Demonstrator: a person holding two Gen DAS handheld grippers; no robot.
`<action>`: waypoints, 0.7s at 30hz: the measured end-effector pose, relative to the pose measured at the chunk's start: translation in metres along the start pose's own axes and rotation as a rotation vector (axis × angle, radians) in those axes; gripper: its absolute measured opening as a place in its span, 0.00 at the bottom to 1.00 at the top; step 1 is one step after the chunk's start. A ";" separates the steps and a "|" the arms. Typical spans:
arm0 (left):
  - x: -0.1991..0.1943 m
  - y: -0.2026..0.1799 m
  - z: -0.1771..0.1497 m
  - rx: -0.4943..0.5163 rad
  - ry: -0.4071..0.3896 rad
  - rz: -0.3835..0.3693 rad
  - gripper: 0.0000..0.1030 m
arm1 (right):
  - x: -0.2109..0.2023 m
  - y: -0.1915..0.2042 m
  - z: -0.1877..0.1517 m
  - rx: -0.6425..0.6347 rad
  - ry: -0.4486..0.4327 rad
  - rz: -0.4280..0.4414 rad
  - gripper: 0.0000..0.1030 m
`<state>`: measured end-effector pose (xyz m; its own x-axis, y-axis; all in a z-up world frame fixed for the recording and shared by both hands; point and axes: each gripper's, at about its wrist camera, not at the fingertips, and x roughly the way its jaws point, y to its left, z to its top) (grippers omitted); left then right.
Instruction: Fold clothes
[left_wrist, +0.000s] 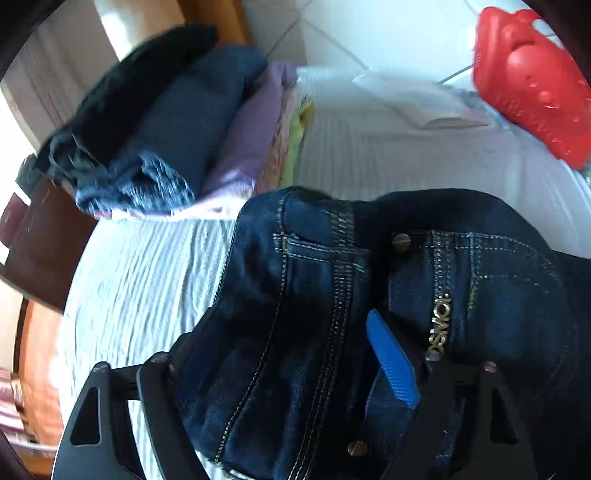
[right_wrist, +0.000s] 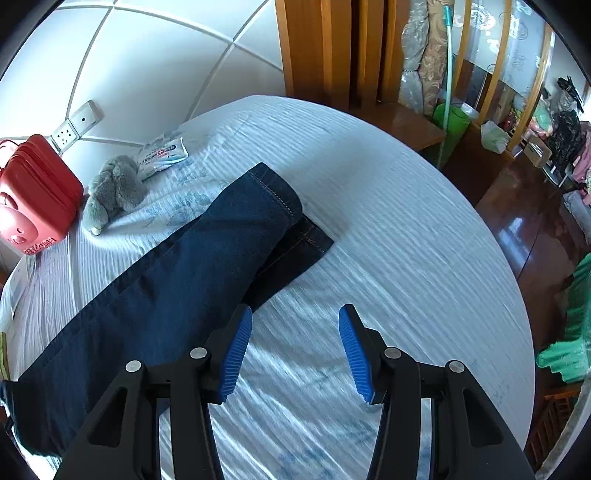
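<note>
Left wrist view: the jeans (left_wrist: 314, 295) fill the near part; the waistband with belt loop, rivets and a metal logo lies between the fingers of the left gripper (left_wrist: 291, 354)
Left jaws: wide apart, denim between them; one blue pad (left_wrist: 391, 362) shows bare beside the cloth, the other pad is hidden, so I judge it is not clamping now
Right jaws: the right gripper (right_wrist: 295, 354) is half open and holds nothing; it hangs over the bare bed (right_wrist: 388, 221), just beside the jeans (right_wrist: 177, 266)
Jeans, place: flat on the bed, one leg laid over the other, hems pointing away from the right gripper
Around the jeans: folded pile (left_wrist: 177, 140) beyond the waistband; red case (right_wrist: 33, 192), grey plush toy (right_wrist: 114, 188) and a white packet (right_wrist: 162, 153) past the legs, near the wall
Handling: thick denim, I judge it rather heavy, limp but with stiff seams; not slippery, not fragile
Where to hold: the waistband and the hems are firm double layers; pinch there, both layers together, so the legs do not slide apart
Risk: a grip on one layer only will likely open the fold
</note>
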<state>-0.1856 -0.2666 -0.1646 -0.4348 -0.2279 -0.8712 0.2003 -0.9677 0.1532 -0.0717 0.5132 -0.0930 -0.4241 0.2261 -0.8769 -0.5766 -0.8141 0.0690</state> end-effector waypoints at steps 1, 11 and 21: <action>-0.001 0.000 0.000 -0.011 -0.001 0.006 0.82 | -0.002 -0.002 -0.001 -0.004 -0.002 0.000 0.47; -0.102 -0.035 -0.024 -0.073 -0.130 0.051 0.82 | 0.034 -0.029 0.025 -0.157 0.007 0.098 0.48; -0.106 -0.133 -0.049 -0.163 -0.026 0.040 0.82 | 0.106 -0.017 0.081 -0.536 0.058 0.222 0.61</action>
<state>-0.1231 -0.1083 -0.1154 -0.4454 -0.2710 -0.8534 0.3572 -0.9278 0.1082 -0.1636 0.5943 -0.1482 -0.4467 0.0017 -0.8947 -0.0382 -0.9991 0.0172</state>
